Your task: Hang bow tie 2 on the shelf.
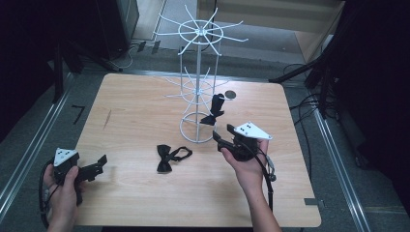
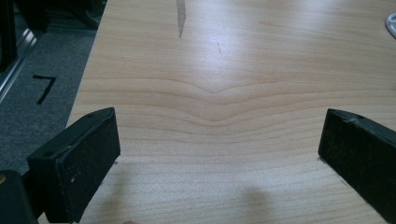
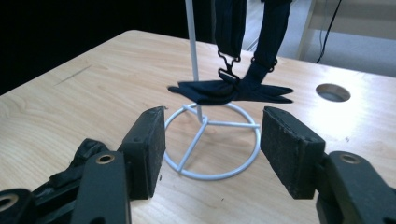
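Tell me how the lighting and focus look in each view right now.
High view: the table is evenly lit but its surroundings are dark, and the white wire rack reads clearly. Left gripper view: soft glare streaks the wood, with faint shadows near the jaws. Right gripper view: the hanging bow tie is sharp, with a black background at left.

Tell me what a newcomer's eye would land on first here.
Most likely the white wire rack standing at the middle rear of the wooden table, with a black bow tie hanging low on it above its ring base. Next, a second bow tie lying flat on the table in front, between the open left gripper and open right gripper.
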`<control>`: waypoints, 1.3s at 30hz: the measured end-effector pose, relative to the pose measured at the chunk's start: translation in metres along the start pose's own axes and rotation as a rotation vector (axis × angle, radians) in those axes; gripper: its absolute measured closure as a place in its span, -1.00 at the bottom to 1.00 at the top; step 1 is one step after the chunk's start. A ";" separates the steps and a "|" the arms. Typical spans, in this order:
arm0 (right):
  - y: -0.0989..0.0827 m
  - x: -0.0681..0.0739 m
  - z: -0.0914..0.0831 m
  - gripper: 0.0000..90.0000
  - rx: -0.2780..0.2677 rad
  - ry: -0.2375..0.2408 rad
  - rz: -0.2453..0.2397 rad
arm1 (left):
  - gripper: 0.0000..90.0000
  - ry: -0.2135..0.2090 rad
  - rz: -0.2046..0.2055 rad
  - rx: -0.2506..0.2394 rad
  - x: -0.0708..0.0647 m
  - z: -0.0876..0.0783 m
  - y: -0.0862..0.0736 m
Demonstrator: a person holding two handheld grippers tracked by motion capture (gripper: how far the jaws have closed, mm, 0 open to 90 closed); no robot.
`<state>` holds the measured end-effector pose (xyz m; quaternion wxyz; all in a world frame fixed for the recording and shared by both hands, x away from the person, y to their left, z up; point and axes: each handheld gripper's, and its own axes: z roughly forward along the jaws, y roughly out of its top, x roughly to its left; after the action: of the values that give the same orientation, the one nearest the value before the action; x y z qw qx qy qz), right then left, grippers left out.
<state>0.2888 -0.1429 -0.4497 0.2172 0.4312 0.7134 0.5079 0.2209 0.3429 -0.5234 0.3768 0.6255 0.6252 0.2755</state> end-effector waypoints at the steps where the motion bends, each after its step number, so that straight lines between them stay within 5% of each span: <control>1: -0.002 0.001 0.001 -0.06 0.004 0.002 0.001 | -1.00 -0.001 -0.002 -0.001 0.000 0.000 0.000; 13: -0.026 0.014 0.016 -0.04 0.060 0.037 0.025 | -1.00 -0.001 -0.006 0.002 0.000 0.000 0.000; 39: -0.043 0.033 0.058 0.27 0.129 0.089 0.057 | -1.00 -0.001 -0.010 -0.002 0.001 0.000 0.000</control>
<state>0.2979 -0.0892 -0.5077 0.1427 0.4413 0.7410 0.4856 0.2214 0.3435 -0.5234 0.3794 0.6222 0.6276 0.2740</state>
